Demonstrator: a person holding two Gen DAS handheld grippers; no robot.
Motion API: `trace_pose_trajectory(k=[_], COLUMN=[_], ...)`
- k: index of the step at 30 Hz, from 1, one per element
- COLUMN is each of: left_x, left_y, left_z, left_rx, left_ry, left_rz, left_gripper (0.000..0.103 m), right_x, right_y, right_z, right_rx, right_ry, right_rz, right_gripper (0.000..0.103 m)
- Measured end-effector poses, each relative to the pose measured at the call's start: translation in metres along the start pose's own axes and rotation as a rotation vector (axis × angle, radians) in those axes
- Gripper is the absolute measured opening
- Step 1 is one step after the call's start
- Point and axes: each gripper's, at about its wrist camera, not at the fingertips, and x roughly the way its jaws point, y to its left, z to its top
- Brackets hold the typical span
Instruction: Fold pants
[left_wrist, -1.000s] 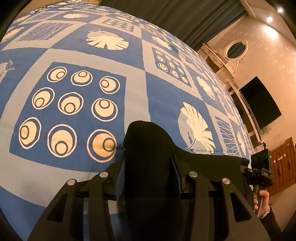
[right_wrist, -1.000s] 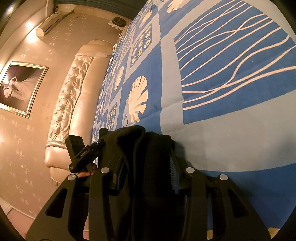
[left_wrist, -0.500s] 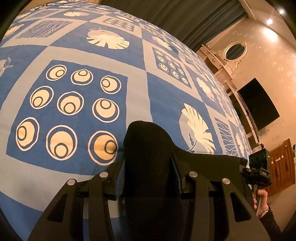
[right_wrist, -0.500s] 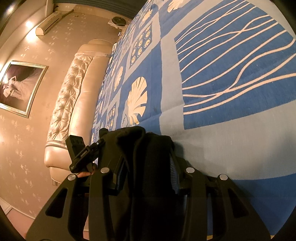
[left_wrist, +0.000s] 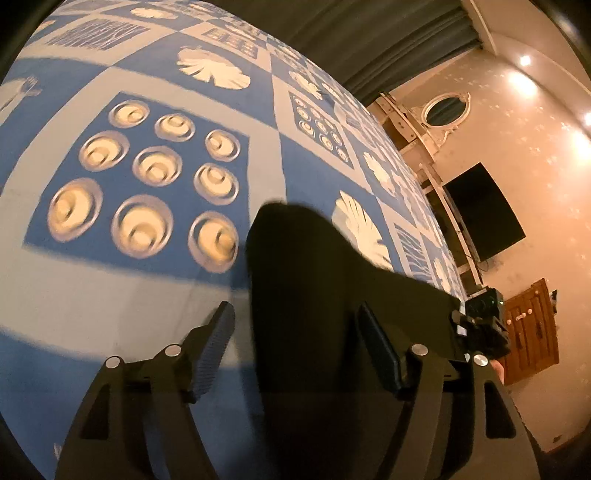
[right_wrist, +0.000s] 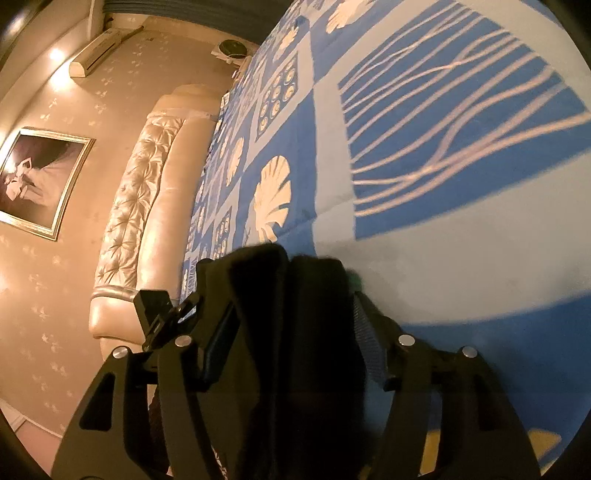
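Note:
The black pants (left_wrist: 306, 295) lie between the fingers of my left gripper (left_wrist: 297, 325), whose jaws stand apart with a gap beside the cloth. The same black pants (right_wrist: 291, 314) lie between the fingers of my right gripper (right_wrist: 291, 325), also spread. The cloth stretches as a dark band from one gripper to the other over the blue patterned bedspread (left_wrist: 147, 277). The right gripper shows at the far right of the left wrist view (left_wrist: 480, 325), and the left gripper shows at the left of the right wrist view (right_wrist: 159, 314).
The bedspread (right_wrist: 443, 240) covers a large bed with a tufted cream headboard (right_wrist: 136, 221). A black TV (left_wrist: 484, 210), an oval mirror (left_wrist: 445, 110) and a wooden cabinet (left_wrist: 532, 332) stand by the wall. A framed picture (right_wrist: 37, 177) hangs beside the headboard.
Both grippers have opened: the fingers, earlier pressed on the pants, now stand apart. Both views are blurred and shifted, so both grippers are moving.

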Motion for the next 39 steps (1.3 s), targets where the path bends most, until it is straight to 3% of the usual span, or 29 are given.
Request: trace_pose_trajectory(k=[3, 8, 15, 21, 22, 23, 24, 26, 29, 39], left_x=[-0.015, -0.037, -0.042, -0.033, -0.031, -0.03, -0.029, -0.03, -0.034, -0.032], left_y=[0.005, 0.003, -0.013, -0.022, -0.023, -0.023, -0.023, -0.021, -0.021, -0.031], left_z=[-0.022, -0.064, -0.104, -0.108, -0.107, -0.109, -0.11, -0.112, -0.116, -0.114], left_rx=[-0.047, -0.088, -0.142, -0.155, -0.162, -0.167, -0.175, -0.193, -0.182, -0.17], left_ry=[-0.006, -0.005, 0.024, 0.004, 0.007, 0.012, 0.019, 0.01, -0.005, -0.018], left_rz=[-0.037, -0.082, -0.166, -0.127, -0.112, -0.097, -0.076, -0.081, -0.072, -0.042], left_gripper=[0.069, 0.07, 0.072, 0.073, 0.068, 0.056, 0.053, 0.046, 0.041, 0.037], right_x=[-0.013, -0.028, -0.025, -0.015, -0.014, -0.013, -0.012, -0.008, -0.007, -0.008], right_y=[-0.006, -0.006, 0.003, 0.013, 0.014, 0.015, 0.016, 0.015, 0.009, 0.009], right_z=[-0.014, -0.052, -0.102, -0.116, -0.117, -0.117, -0.117, -0.113, -0.114, -0.113], right_rx=[0.023, 0.029, 0.006, -0.01, -0.005, -0.004, -0.004, -0.002, 0.024, 0.034], right_ry=[-0.011, -0.006, 0.034, 0.0, -0.001, 0.001, 0.004, 0.017, 0.021, 0.007], right_rz=[0.009, 0.043, 0.084, 0.055, 0.051, 0.044, 0.029, -0.006, 0.01, 0.019], right_gripper=[0.061, 0.075, 0.08, 0.082, 0.081, 0.079, 0.077, 0.058, 0.047, 0.04])
